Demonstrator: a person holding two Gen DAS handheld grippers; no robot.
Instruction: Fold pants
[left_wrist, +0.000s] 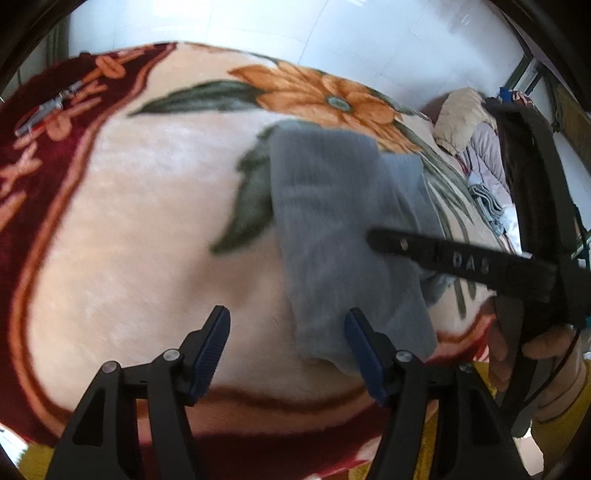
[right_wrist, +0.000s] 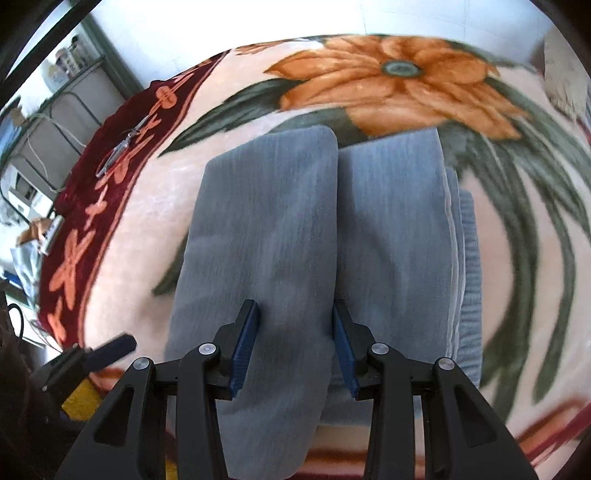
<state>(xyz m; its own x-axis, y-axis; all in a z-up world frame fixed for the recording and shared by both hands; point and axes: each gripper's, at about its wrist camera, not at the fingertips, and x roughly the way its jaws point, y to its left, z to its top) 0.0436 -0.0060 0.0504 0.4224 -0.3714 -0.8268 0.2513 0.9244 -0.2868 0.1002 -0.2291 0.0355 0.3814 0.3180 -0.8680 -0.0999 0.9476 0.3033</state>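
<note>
Lying folded into two side-by-side grey panels, the pants (right_wrist: 321, 236) rest just below the blanket's (right_wrist: 122, 229) orange flower (right_wrist: 399, 77). Both the right tongs (right_wrist: 295, 347) and left tongs (left_wrist: 286, 350) hover over them, spread and empty.

Black left gripper (left_wrist: 287, 349), blue ribbed pads (left_wrist: 212, 354), silver screws, yellow sleeve (left_wrist: 561, 428)

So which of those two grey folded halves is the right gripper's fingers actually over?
The left-hand fold of the pants. The right gripper has both open fingers above it, while the other fold, with the ribbed waistband, lies beside it.
</note>
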